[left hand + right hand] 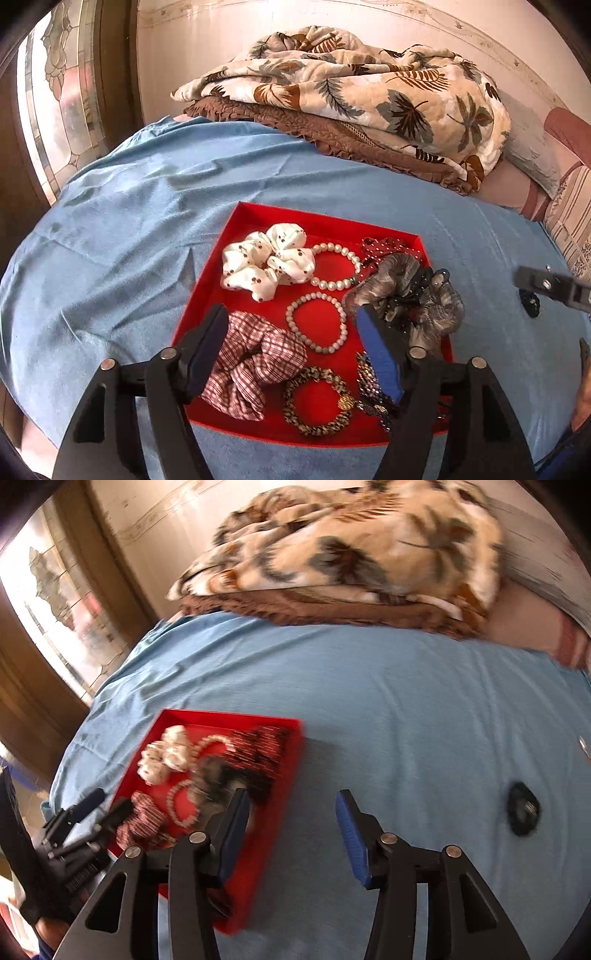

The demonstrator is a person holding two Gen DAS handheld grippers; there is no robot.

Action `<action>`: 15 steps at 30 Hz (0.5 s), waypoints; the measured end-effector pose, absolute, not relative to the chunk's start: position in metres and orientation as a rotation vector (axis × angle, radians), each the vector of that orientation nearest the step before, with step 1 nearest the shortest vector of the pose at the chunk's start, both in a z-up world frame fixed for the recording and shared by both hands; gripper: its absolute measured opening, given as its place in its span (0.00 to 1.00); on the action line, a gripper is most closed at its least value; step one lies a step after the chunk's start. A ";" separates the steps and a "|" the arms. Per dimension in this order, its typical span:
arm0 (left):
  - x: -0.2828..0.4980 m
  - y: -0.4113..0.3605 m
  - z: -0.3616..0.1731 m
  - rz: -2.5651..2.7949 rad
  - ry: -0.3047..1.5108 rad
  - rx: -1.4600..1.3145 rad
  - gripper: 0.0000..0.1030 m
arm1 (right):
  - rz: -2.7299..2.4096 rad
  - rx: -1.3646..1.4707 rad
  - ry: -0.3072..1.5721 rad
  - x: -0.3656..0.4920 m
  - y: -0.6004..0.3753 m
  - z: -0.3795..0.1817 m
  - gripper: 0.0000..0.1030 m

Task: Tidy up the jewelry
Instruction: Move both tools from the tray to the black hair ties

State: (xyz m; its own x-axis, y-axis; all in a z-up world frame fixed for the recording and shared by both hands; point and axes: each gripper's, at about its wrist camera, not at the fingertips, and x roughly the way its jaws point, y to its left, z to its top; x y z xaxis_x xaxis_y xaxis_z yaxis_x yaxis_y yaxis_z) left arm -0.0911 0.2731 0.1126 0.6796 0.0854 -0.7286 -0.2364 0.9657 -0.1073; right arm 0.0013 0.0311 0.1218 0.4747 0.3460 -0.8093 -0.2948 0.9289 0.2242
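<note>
Red tray (258, 218), scrunchies and pearl bracelets gathered inside; left gripper (291, 343) wide and empty above; right gripper (291, 834) wide, empty, probably bound for the stray dark scrunchie (522, 814).

Blue sheet (155, 206) across bed, mid-frame. Leaf-print quilt (354, 85) heaped upper right over brown blanket (332, 136). Pale wall (207, 48) behind. Bright leaded window (62, 92) upper left.

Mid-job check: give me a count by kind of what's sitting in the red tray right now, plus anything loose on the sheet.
In the red tray:
Scrunchies: 4 (white dotted, red plaid, grey, red polka-dot)
Pearl bracelets: 2 ()
Leopard-print bracelet: 1
Beaded piece under the left gripper: 1
Loose on the blue sheet:
Dark hair tie: 1
Total: 9
</note>
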 end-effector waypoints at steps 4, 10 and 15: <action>-0.095 0.263 0.108 0.171 0.804 -0.215 0.72 | 0.299 0.112 1.005 -0.012 -0.028 0.114 0.52; -0.109 0.233 0.110 0.138 0.737 -0.181 0.72 | 0.121 0.216 0.993 -0.028 -0.133 0.093 0.52; -0.119 0.202 0.109 0.118 0.734 -0.099 0.72 | 0.082 0.269 0.993 -0.019 -0.179 0.070 0.51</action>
State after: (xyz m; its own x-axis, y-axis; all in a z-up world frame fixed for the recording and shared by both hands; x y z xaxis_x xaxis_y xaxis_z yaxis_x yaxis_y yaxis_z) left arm -0.1190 0.2017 0.1087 0.7365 0.0725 -0.6726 -0.1416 0.9887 -0.0484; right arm -0.0191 -0.1789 0.0700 0.5464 0.1901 -0.8157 0.0539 0.9639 0.2607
